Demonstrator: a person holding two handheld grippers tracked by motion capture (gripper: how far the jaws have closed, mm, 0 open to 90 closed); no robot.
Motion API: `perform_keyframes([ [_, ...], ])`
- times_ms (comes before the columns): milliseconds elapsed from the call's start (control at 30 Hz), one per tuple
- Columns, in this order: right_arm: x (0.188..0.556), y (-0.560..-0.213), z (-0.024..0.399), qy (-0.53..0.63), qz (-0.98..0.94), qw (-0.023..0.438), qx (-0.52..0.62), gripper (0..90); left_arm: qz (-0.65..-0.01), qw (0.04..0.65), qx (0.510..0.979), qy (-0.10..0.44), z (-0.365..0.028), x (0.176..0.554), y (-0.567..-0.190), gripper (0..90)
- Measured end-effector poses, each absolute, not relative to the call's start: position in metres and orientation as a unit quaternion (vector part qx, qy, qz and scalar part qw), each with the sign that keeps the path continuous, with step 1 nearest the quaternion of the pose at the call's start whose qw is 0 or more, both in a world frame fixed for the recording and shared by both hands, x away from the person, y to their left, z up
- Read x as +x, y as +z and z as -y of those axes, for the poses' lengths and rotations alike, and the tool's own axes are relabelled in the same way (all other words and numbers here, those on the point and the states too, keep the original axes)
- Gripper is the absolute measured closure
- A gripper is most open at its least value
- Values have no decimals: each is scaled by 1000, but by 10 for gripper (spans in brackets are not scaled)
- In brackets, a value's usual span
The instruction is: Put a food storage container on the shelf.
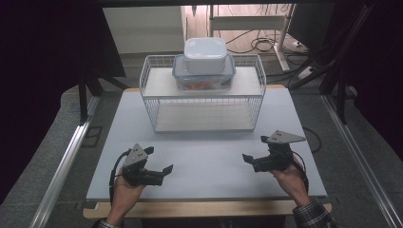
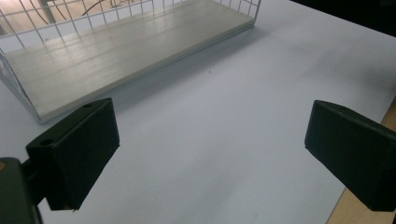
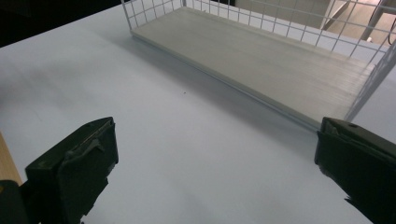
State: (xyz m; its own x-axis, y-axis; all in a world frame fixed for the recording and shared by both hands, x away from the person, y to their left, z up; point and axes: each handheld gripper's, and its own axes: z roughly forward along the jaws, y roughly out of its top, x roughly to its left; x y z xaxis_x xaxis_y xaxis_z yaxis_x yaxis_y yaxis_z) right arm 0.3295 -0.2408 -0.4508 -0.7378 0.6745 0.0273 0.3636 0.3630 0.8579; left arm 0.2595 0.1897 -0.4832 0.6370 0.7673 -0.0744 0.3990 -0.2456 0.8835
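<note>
A white wire rack (image 1: 204, 102) stands at the back of the white table (image 1: 209, 161). On its upper shelf sits a clear box with a blue-rimmed lid (image 1: 204, 76), and a white lidded box (image 1: 205, 54) is stacked on top of it. My left gripper (image 1: 160, 159) rests low over the table's front left, jaws wide apart and nothing between them. At the front right my right gripper (image 1: 254, 148) is likewise open and holds nothing. Both point inward toward the rack. The left gripper (image 2: 215, 154) faces the rack's pale lower shelf (image 2: 116, 51); the right gripper (image 3: 217, 168) sees that shelf (image 3: 261, 56) too.
The rack's lower shelf (image 1: 204, 116) holds nothing. The table's wooden front edge (image 1: 204, 209) lies just behind both hands. Metal rails (image 1: 62, 166) run along the floor on either side, and cables (image 1: 261, 42) and desk legs lie beyond the rack.
</note>
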Motion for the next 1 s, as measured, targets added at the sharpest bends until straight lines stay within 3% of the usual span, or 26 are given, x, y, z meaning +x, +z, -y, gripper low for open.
perform_keyframes([
  [500, 320, -474, 257, 453, -808, 168, 336, 0, -386, 471, 771, 186, -190, 253, -502, 7],
  [1000, 324, -501, 263, 419, -822, 144, 357, 0, -405, 421, 794, 168, -186, 263, -525, 1],
])
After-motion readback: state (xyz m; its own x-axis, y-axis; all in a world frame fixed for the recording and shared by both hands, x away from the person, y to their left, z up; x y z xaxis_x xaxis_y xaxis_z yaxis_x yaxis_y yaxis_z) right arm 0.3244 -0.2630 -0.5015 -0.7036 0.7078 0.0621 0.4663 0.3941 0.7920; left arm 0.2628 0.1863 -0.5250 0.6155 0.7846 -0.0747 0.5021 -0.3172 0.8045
